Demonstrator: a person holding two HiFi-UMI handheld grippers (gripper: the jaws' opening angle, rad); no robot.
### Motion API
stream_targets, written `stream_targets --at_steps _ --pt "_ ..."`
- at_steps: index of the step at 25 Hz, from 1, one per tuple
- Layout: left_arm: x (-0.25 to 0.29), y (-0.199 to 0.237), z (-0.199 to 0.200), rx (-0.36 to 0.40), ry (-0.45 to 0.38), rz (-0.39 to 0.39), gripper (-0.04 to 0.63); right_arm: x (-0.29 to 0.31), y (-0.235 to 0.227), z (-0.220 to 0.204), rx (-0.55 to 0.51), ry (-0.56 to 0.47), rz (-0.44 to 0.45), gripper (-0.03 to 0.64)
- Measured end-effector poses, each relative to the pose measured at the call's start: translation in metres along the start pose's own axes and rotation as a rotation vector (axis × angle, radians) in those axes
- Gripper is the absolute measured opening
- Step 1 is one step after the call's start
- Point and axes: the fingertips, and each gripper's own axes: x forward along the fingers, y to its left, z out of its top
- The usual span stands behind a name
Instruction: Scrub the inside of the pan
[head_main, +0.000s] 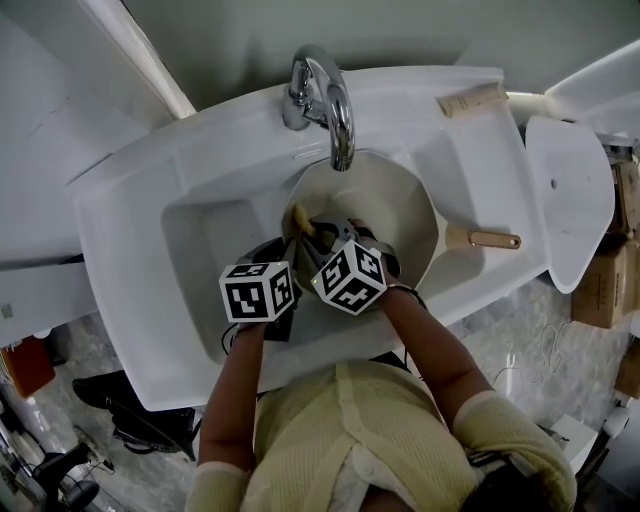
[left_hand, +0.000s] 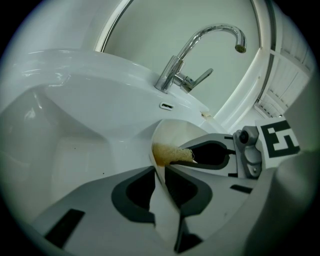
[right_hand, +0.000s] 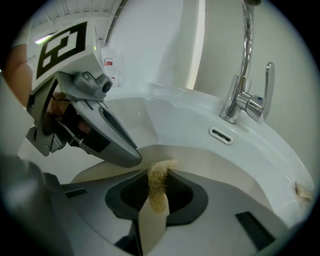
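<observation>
One overhead view, two close along the jaws.
The head view looks down on the sink (head_main: 190, 235); both gripper views sit low, facing the faucet (head_main: 340, 118) beyond them, sharing the pan (head_main: 392, 200).

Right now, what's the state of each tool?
left tool: closed on the rim of the pan.
right tool: closed, holding the yellow scrub sponge.

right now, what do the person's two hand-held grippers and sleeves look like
The left hand-held gripper and right hand-held gripper have light grey moulded jaws with dark cut-out windows. The left cube and right cube are white with black square markers. The sleeves are pale yellow and ribbed.
</observation>
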Motion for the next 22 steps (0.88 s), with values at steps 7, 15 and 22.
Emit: stream_targets --at_steps 7,15,22 --pt "-0.001 -0.001 0.000 -0.001 -0.002 -0.002 0.109 -0.008 0.014 -0.001 0.004 -0.001 0.080 0.087" --pt "0.000 -0.001 0.000 0.011 -0.004 0.005 0.109 -0.016 0.032 -0.007 -0.014 0.019 0.142 0.087" --pt "-0.001 -0.001 0.000 0.015 -0.006 0.006 0.109 -0.027 0.047 -0.012 -0.028 0.021 0.205 0.087"
